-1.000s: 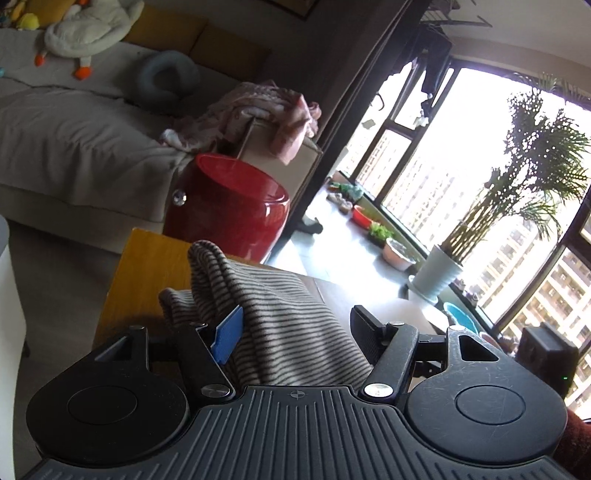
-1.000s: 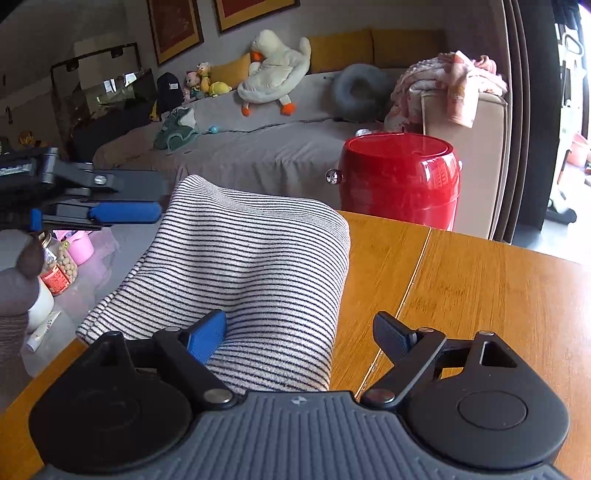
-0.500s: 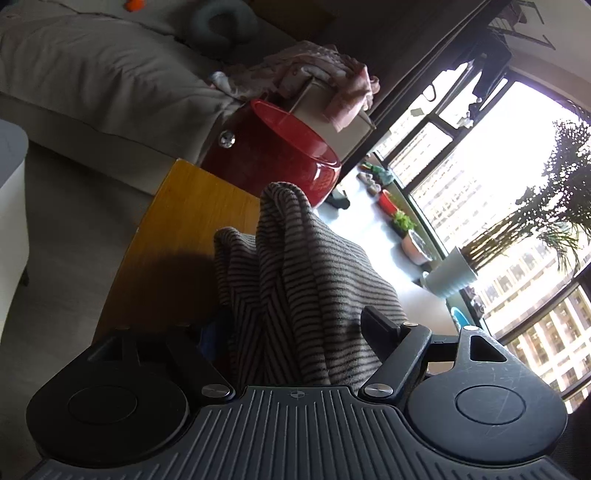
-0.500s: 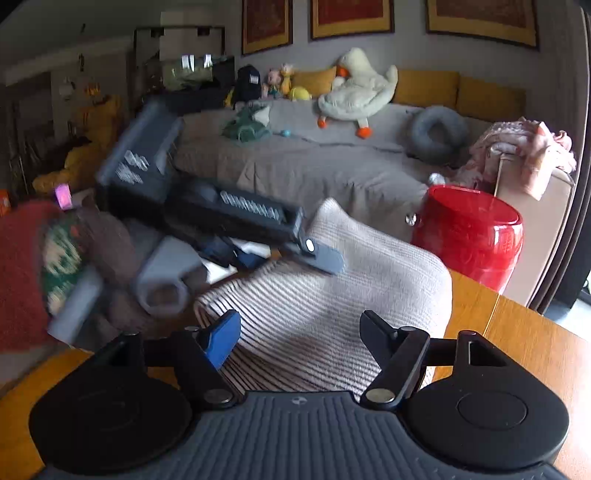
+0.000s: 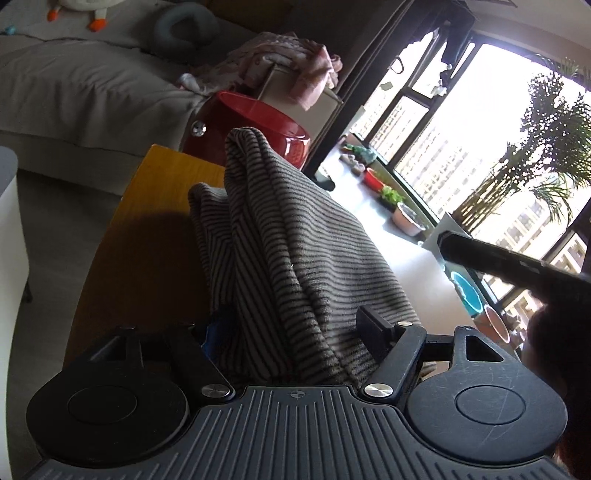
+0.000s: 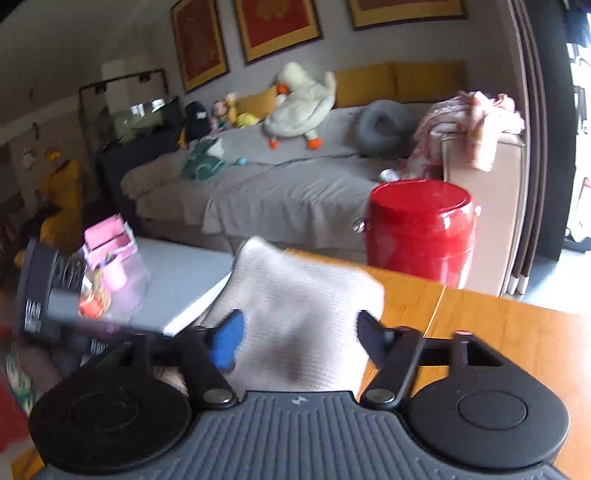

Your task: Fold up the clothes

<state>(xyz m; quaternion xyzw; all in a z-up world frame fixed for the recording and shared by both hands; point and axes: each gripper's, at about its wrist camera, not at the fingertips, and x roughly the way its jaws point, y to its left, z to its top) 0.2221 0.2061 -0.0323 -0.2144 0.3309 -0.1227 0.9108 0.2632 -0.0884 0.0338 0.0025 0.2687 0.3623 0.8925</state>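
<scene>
Left gripper (image 5: 295, 328): jaws closing, with the bunched folds of the striped garment (image 5: 295, 236) between them; whether the pads (image 5: 373, 328) press the cloth cannot be told. Right gripper (image 6: 295, 332): jaws closing at a middling gap, with the same garment (image 6: 306, 306) between the fingers; the frame is motion-blurred, so pad contact cannot be told.

Garment location: it is heaped on the wooden table (image 5: 147, 206), rising in a ridge ahead of the left gripper; in the right wrist view it lies at the table's near-left part.

Obstructions: the right gripper's body (image 5: 517, 262) crosses the right side of the left wrist view; the left gripper's body (image 6: 55, 302) is blurred at the left edge of the right wrist view.

Containers: a red drum-shaped stool (image 6: 421, 229) stands just beyond the table; small bowls and pots (image 5: 388, 192) with greenery line the window ledge.

Room: a grey sofa (image 6: 277, 184) carries a plush duck (image 6: 303, 107), a neck pillow (image 6: 384, 125) and a pink blanket (image 6: 469, 122) on its arm; framed pictures (image 6: 277, 29) hang above; a potted palm (image 5: 546, 147) stands at the bright window.
</scene>
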